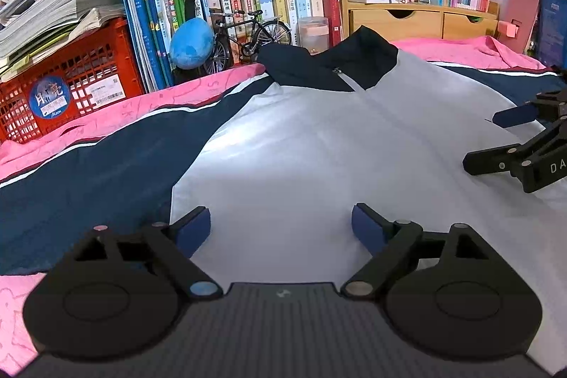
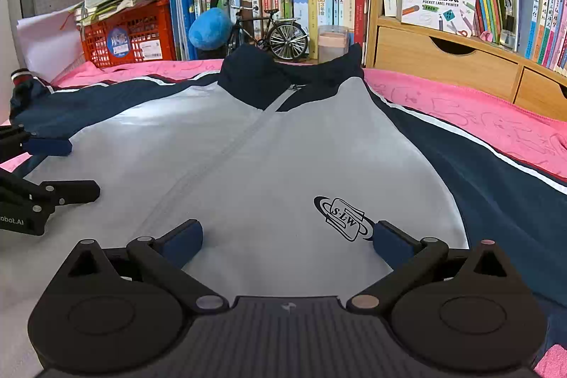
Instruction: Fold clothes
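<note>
Grey-and-navy zip jacket (image 2: 248,158) spread front-up on pink cloth (image 2: 478,116), collar toward the bookshelf. Chest logo (image 2: 342,218) reads "S·L·W". Left gripper (image 1: 280,229) released, fingers wide apart over the grey panel, gripping nothing. Right gripper (image 2: 287,240) likewise spread, empty, logo just beside its right finger. White box (image 2: 437,4) on wooden drawers (image 2: 443,62): "POCKET LABEL PRINTER". Red crate (image 1: 67,87) sticker partly legible: "Moon". Model bicycle (image 2: 269,32) and blue plush (image 2: 211,27) behind the collar.
</note>
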`<state>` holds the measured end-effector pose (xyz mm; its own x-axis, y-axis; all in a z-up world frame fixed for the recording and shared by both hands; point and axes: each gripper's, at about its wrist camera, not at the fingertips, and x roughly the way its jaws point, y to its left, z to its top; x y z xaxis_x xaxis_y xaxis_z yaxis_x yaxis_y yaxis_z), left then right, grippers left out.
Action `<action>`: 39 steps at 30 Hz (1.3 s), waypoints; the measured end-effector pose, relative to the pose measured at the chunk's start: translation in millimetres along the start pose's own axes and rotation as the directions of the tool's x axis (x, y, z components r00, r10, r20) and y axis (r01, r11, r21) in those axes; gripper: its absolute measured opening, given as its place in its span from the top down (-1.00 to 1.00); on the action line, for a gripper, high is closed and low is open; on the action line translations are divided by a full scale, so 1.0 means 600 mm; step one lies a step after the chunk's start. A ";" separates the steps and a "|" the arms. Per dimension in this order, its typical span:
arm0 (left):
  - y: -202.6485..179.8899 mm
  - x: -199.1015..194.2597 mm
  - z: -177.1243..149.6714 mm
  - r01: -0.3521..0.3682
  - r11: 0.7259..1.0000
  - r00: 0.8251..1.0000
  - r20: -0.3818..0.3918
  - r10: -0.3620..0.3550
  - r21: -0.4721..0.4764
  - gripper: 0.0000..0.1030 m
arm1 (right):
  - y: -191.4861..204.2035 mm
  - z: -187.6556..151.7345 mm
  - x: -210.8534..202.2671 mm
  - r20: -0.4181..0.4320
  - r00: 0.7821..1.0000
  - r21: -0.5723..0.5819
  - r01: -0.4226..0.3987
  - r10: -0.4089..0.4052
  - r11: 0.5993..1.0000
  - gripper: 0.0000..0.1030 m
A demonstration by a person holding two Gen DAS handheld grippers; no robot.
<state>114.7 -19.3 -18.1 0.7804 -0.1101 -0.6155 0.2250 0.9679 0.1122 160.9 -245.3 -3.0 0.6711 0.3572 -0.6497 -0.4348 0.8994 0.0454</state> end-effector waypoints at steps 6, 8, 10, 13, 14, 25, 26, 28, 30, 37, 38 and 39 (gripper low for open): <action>-0.001 0.001 0.000 -0.006 1.000 1.000 -0.001 0.006 0.002 -0.76 | 0.001 0.000 0.000 0.000 1.000 0.000 0.001 -0.001 1.000 -1.00; -0.001 0.000 -0.001 -0.010 1.000 1.000 0.000 0.010 0.005 -0.77 | 0.001 0.000 0.000 0.000 1.000 0.000 0.001 -0.001 1.000 -1.00; -0.002 0.000 -0.001 -0.012 1.000 1.000 0.001 0.012 0.007 -0.78 | 0.001 0.000 0.000 0.000 1.000 0.000 0.001 -0.001 1.000 -1.00; 0.000 0.000 0.000 -0.012 1.000 1.000 0.000 0.012 0.005 -0.78 | 0.001 0.000 0.000 0.000 1.000 0.001 0.001 -0.001 1.000 -1.00; 0.001 0.000 0.000 -0.010 1.000 1.000 -0.001 0.010 0.003 -0.79 | 0.001 0.000 0.000 0.000 1.000 0.001 0.001 -0.001 1.000 -1.00; 0.006 0.002 0.001 -0.002 1.000 1.000 -0.009 0.002 -0.017 -0.83 | 0.001 -0.001 0.001 0.002 1.000 0.002 0.003 -0.003 1.000 -1.00; 0.006 0.002 0.001 -0.004 1.000 1.000 -0.009 0.004 -0.016 -0.84 | 0.001 -0.001 0.001 0.003 1.000 0.002 0.003 -0.003 1.000 -1.00; 0.005 0.002 0.001 -0.008 1.000 1.000 -0.009 0.008 -0.016 -0.86 | 0.002 -0.001 0.002 0.003 1.000 0.002 0.006 -0.006 1.000 -1.00; 0.006 0.002 0.001 -0.007 1.000 1.000 -0.010 0.007 -0.018 -0.86 | 0.008 -0.001 0.003 0.003 1.000 0.014 0.029 -0.029 0.999 -1.00; 0.011 0.003 0.002 -0.001 0.999 1.000 -0.018 0.000 -0.037 -0.90 | 0.018 -0.001 0.005 0.001 0.997 0.060 0.074 -0.074 0.996 -1.00; 0.011 0.003 0.002 -0.002 0.999 1.000 -0.020 0.002 -0.039 -0.91 | 0.019 -0.001 0.005 0.000 0.997 0.061 0.078 -0.078 0.995 -1.00; 0.011 0.003 0.002 -0.003 0.999 1.000 -0.020 0.002 -0.039 -0.91 | 0.020 0.000 0.005 0.000 0.997 0.061 0.082 -0.083 0.995 -1.00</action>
<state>118.4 -13.5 -17.3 0.7689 -0.1032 -0.6310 0.1994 0.9764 0.0834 157.7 -233.3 -4.7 0.7045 0.2817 -0.6514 -0.3403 0.9395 0.0383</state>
